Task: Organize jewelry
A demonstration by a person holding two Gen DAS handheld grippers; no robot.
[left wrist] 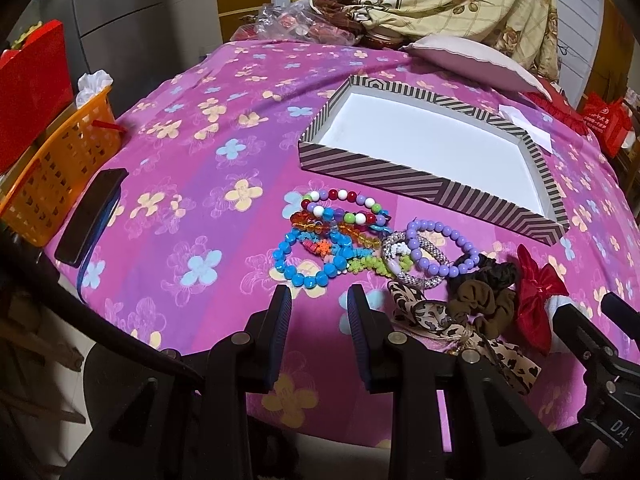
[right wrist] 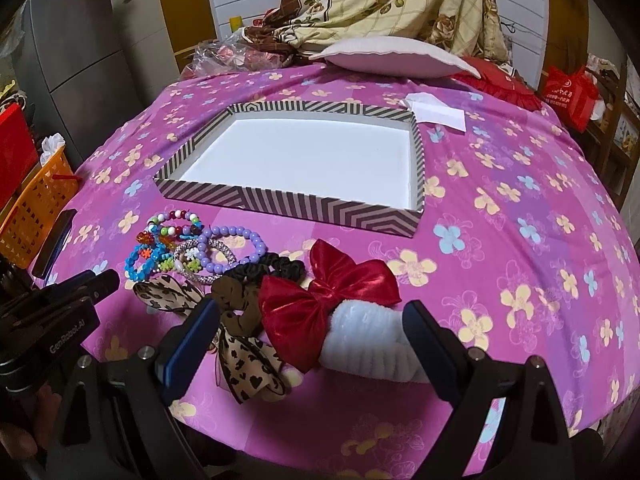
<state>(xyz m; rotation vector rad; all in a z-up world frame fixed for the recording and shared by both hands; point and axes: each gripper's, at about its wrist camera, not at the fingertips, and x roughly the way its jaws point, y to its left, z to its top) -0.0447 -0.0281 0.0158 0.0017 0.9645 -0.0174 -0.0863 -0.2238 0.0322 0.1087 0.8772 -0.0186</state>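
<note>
- The bracelets (left wrist: 340,240) lie in a tangled heap on the pink flowered cloth (left wrist: 192,152) that covers the counter, just at 6 o'clock from the striped box (left wrist: 436,196).
- In the heap, a blue bead bracelet (left wrist: 304,268) sits at 9 o'clock, a lilac bead bracelet (left wrist: 444,248) at 3 o'clock, and a mixed-colour bead bracelet (left wrist: 348,208) at 12 o'clock, nearest the box.
- At 3 o'clock of the heap lie a black scrunchie (right wrist: 276,266), a brown scrunchie (left wrist: 480,300), a leopard-print bow (right wrist: 240,360) and a red bow (right wrist: 332,292).
- The box is open, with only its white floor showing inside.
- The left gripper (left wrist: 320,316) hovers with its jaws open and nothing between them, at 6 o'clock of the blue bracelet.
- The right gripper (right wrist: 312,328) has its jaws wide open on either side of a white fluffy band (right wrist: 368,340) under the red bow; they do not press on it.
- Only the right wrist view shows that white band fully; the left view catches just a sliver of it.
- The left wrist view shows the phone (left wrist: 90,216) and orange basket (left wrist: 60,176) at 9 o'clock more fully.
- A pale cushion (right wrist: 392,60) lies at 12 o'clock beyond the box.
</note>
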